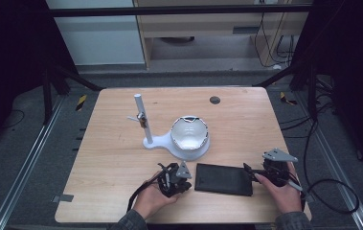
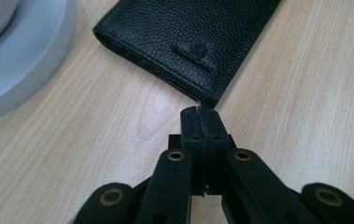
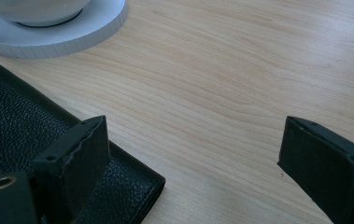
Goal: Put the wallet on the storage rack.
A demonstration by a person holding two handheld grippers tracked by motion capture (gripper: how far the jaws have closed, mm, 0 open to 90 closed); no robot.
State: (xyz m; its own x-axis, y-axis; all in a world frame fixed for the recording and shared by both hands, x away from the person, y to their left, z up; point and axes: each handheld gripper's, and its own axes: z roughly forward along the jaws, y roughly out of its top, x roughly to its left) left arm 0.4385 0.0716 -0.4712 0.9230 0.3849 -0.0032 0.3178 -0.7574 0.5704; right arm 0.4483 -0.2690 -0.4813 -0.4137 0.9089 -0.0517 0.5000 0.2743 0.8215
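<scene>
At the near edge of the table, the left tongs were pressed together with nothing between them, their tips right at the near left corner of the flat black grained-leather wallet, whether touching it I could not tell. The right tongs stood spread wide at the wallet's right end, one jaw over its corner and the other over bare wood, not yet pinching. The wallet lay flat and closed between both hands, just near of the white round-based stand carrying a shiny bowl-shaped dish, a slim white post rising at its left. To open the wallet well, I judged the left tips should pin one corner while the right tongs closed low on the cover's edge alone, lifting slowly.
</scene>
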